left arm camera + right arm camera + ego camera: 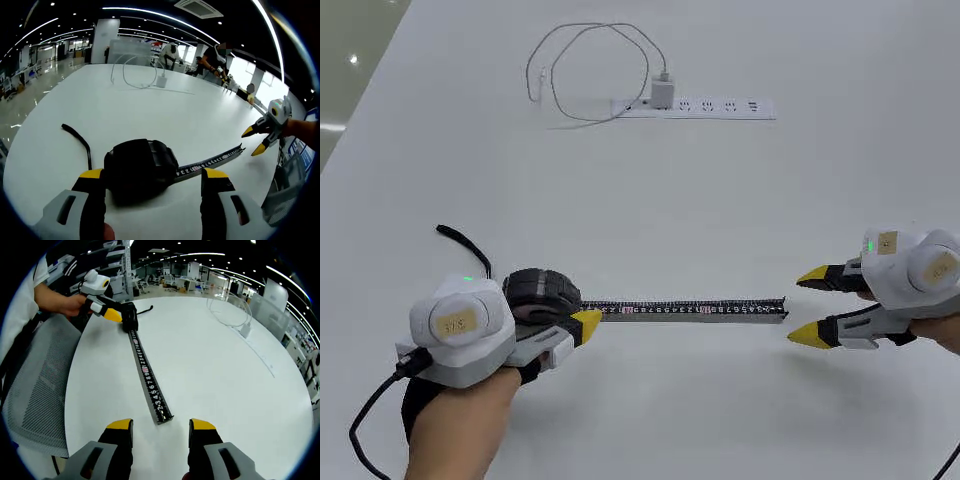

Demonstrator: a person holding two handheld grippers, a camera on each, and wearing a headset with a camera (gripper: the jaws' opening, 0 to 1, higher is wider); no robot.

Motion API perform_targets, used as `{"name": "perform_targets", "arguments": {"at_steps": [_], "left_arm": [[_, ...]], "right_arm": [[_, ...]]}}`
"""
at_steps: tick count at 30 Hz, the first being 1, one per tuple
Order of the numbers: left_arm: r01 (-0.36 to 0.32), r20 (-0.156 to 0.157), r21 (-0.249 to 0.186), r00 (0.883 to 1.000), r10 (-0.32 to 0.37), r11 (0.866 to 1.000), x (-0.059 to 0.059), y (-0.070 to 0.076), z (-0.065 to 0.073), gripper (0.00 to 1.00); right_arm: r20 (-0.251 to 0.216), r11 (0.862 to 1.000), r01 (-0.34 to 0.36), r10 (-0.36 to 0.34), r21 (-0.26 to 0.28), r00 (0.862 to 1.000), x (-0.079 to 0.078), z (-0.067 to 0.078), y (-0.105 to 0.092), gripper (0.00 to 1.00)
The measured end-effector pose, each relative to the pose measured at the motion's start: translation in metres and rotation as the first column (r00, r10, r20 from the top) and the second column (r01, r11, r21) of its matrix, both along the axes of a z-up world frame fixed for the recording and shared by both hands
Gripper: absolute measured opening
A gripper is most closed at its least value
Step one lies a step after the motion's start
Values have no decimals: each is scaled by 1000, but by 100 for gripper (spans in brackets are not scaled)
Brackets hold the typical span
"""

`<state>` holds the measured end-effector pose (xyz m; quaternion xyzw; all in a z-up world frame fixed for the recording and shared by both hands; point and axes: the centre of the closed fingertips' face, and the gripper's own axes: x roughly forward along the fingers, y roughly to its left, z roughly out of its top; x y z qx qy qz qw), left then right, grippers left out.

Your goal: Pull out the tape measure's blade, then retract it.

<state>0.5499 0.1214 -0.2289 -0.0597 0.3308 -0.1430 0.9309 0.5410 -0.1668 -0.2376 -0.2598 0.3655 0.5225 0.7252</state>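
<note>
The left gripper point(582, 318) pinches the tape measure case point(542, 292) at left, anchoring it. Its blade point(685, 309) lies drawn out rightward on the table point(720, 200), and the right gripper point(812, 305), jaws spread, sits just off the tip.

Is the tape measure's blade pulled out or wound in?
Out: the blade lies stretched across the table from its case.

My headset looks down on the desk point(720, 200); the cameras on my left claw point(582, 318) and right claw point(808, 304) sit low, facing each other along the blade point(685, 309) (all three share it).
</note>
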Motion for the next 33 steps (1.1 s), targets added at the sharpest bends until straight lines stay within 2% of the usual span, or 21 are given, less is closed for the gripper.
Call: {"name": "perform_targets", "arguments": {"at_steps": [19, 21, 33], "left_arm": [[-103, -11, 18, 995, 103, 995, 9, 6, -5, 68], [-116, -11, 9, 993, 116, 993, 10, 7, -5, 68], [-142, -14, 8, 990, 143, 990, 12, 10, -7, 64]], "right_arm": [[-26, 995, -85, 84, -48, 996, 2, -12, 5, 35], [-29, 994, -93, 91, -51, 995, 3, -13, 5, 34], [-39, 992, -110, 108, -57, 993, 7, -19, 6, 33]]}}
